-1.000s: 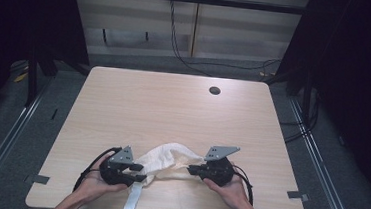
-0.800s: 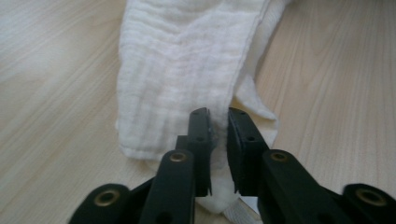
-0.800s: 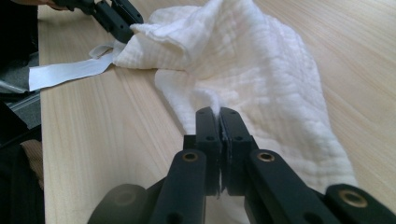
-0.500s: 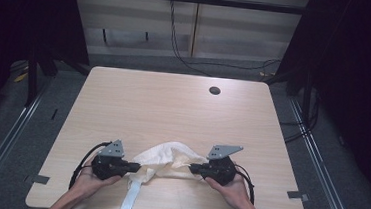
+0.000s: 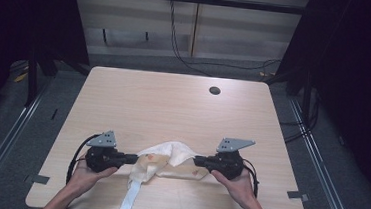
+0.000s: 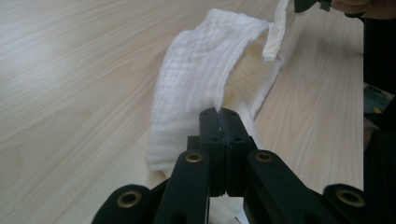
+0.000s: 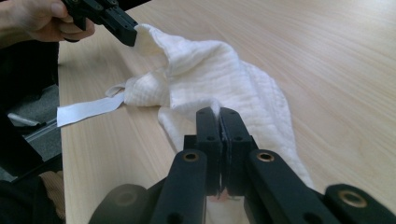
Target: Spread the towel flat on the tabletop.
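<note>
The high view takes in the whole pale wooden table [image 5: 173,108] with its rounded corners and the small dark round hole [image 5: 214,91] near its far edge, well apart from the work. It shows the crumpled cream-white woven cloth with a long white strap [image 5: 166,160] lying near the table's front edge, stretched between the left gripper [image 5: 130,158] and the right gripper [image 5: 198,161], which point at each other. The strap trails toward the front edge and reaches it.

The left gripper view adds the cloth's ribbed weave [image 6: 196,79] and shows the fabric rising from its own jaws in a raised band toward the far gripper. The right gripper view shows the cloth [image 7: 210,79] bunched in folds on the wood, the flat white strap [image 7: 86,109] running out to the table's side edge, and the other hand's gripper [image 7: 126,32] pinching a far corner.

Most of the tabletop beyond the cloth is bare wood; the front edge lies just behind both hands.

The left gripper [image 6: 219,122] has just been closing, with the cloth between its jaws, and it now pinches a cloth edge, jaws pressed together. The right gripper [image 7: 219,119] is likewise clamped tight on the cloth's opposite edge
</note>
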A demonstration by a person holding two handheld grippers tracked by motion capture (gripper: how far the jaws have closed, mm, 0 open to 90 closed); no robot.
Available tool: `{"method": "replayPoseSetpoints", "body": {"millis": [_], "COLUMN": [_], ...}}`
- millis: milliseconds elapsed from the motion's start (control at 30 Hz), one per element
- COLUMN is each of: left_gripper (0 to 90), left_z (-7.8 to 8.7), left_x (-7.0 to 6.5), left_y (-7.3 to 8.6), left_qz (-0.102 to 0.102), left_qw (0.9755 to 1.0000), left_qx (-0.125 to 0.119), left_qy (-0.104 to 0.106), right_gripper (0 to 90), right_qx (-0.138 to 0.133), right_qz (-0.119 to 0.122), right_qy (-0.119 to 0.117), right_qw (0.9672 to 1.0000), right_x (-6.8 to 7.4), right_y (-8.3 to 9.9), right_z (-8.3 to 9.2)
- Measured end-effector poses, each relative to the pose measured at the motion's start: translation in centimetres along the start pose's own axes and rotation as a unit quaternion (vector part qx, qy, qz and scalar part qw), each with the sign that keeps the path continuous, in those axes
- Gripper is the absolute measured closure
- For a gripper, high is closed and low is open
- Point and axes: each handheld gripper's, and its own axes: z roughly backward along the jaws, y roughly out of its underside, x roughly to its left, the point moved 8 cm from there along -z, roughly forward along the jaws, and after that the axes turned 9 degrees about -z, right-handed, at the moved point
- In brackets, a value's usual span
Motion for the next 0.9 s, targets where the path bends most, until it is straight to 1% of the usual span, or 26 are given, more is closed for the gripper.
{"method": "replayPoseSetpoints", "body": {"millis": [67,100,133,167,267,300,367,433,467,500,533,567,600,633,667,733,800,833,867,900], "left_gripper": [89.6,89.6,89.6,89.6,89.6,89.6,89.6,89.6,89.6,89.6,89.6,89.6,89.5,89.5,89.5,89.6,89.6,89.6,89.6,89.5], "left_z": [0.1,0.1,0.2,0.2,0.3,0.3,0.3,0.4,0.7,0.9,0.9,1.3,1.6,1.6,1.9,2.6,2.8,3.0,3.3,3.3], "left_x": [0.1,0.1,0.2,0.4,0.6,0.7,0.8,0.7,0.6,0.5,0.5,0.5,0.4,0.4,0.4,0.5,0.7,0.7,0.9,0.9], "left_y": [-0.4,-0.4,-0.5,-0.7,-1.1,-1.4,-1.9,-2.1,-2.5,-2.8,-2.8,-3.2,-3.3,-3.3,-3.4,-3.5,-3.5,-3.6,-3.9,-3.9], "left_qz": [0.005,0.005,0.010,0.011,0.013,0.013,0.016,0.016,0.009,0.010,0.010,0.007,0.008,0.008,0.008,0.010,0.006,0.008,0.009,0.009], "left_qw": [0.9999,0.9999,0.9998,0.9998,0.9996,0.9996,0.9993,0.9992,0.9992,0.9989,0.9989,0.9987,0.9984,0.9984,0.9983,0.9979,0.9980,0.9979,0.9974,0.9974], "left_qx": [-0.013,-0.013,-0.017,-0.018,-0.023,-0.026,-0.034,-0.035,-0.038,-0.044,-0.044,-0.050,-0.054,-0.054,-0.057,-0.063,-0.062,-0.064,-0.072,-0.072], "left_qy": [0.007,0.007,0.008,0.005,0.004,0.001,0.003,0.004,0.005,0.008,0.008,0.008,0.011,0.011,0.010,0.005,0.001,0.000,-0.001,-0.001], "right_gripper": [88.0,88.0,88.0,88.1,88.1,88.1,88.1,88.1,88.1,88.1,88.1,88.1,88.1,88.1,88.1,88.1,88.1,88.2,88.1,88.1], "right_qx": [-0.009,-0.009,-0.010,-0.014,-0.016,-0.020,-0.032,-0.037,-0.040,-0.043,-0.050,-0.063,-0.073,-0.073,-0.085,-0.089,-0.092,-0.095,-0.094,-0.094], "right_qz": [-0.005,-0.005,-0.004,0.001,0.001,-0.002,-0.006,-0.009,-0.011,-0.010,-0.012,-0.016,-0.018,-0.018,-0.021,-0.020,-0.021,-0.023,-0.015,-0.015], "right_qy": [0.002,0.002,0.003,0.003,0.004,0.003,-0.001,-0.003,-0.004,0.001,0.002,0.001,0.001,0.001,0.001,0.001,0.003,-0.002,0.000,0.000], "right_qw": [0.9999,0.9999,0.9999,0.9999,0.9999,0.9998,0.9995,0.9993,0.9991,0.9990,0.9987,0.9979,0.9971,0.9971,0.9962,0.9959,0.9955,0.9952,0.9955,0.9955], "right_x": [-0.2,-0.2,-0.2,-0.4,-0.6,-0.7,-0.9,-1.0,-1.0,-1.0,-1.0,-1.0,-1.1,-1.1,-1.2,-1.2,-1.2,-1.2,-1.0,-1.0], "right_y": [-0.6,-0.6,-0.8,-1.2,-1.6,-1.8,-2.3,-2.4,-2.5,-2.5,-2.7,-3.0,-3.3,-3.3,-3.7,-3.9,-4.0,-4.3,-4.7,-4.7], "right_z": [0.5,0.5,0.7,0.9,1.2,1.5,2.1,2.3,2.4,2.6,3.0,3.4,3.9,3.9,4.6,5.0,5.2,5.3,5.3,5.3]}}
